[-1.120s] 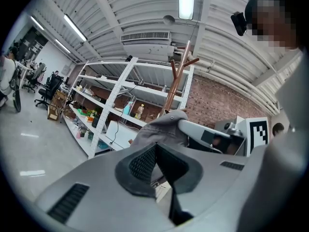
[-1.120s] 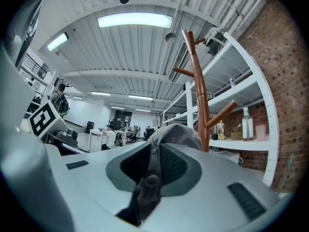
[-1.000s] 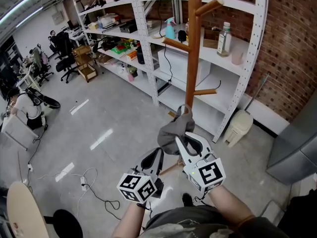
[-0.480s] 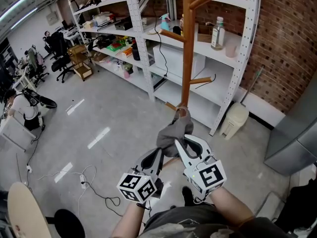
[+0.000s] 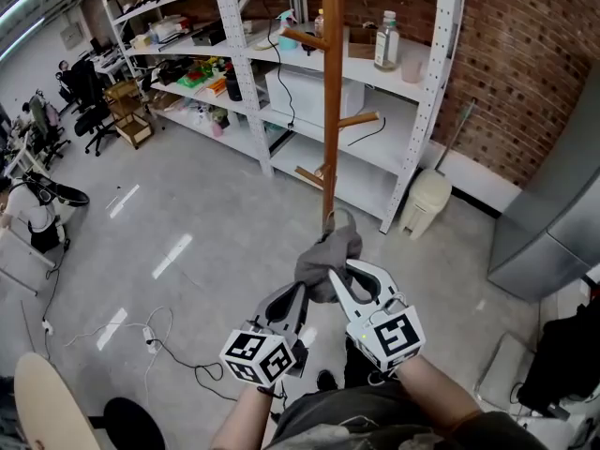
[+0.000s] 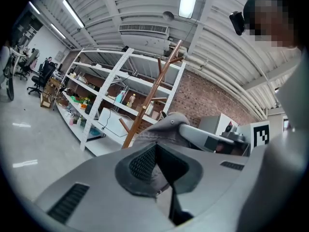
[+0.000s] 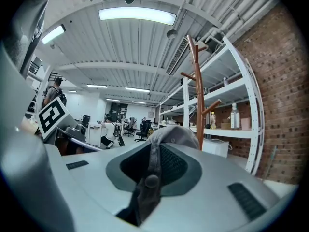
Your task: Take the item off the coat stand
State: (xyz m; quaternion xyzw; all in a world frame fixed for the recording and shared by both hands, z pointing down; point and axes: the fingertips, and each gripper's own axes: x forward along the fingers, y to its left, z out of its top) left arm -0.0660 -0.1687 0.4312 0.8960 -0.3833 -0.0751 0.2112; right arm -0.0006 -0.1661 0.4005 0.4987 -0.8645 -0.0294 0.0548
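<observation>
Cap (image 5: 325,256) farther away, in both tongs (image 5: 302,294) (image 5: 339,276)

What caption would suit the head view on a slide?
The left gripper and right gripper hold a grey cap in front of the wooden coat stand.

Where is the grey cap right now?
Head view, lower centre: the grey cap is off the coat stand, gripped by the left gripper and right gripper, nearer the person than the stand's pole.
</observation>
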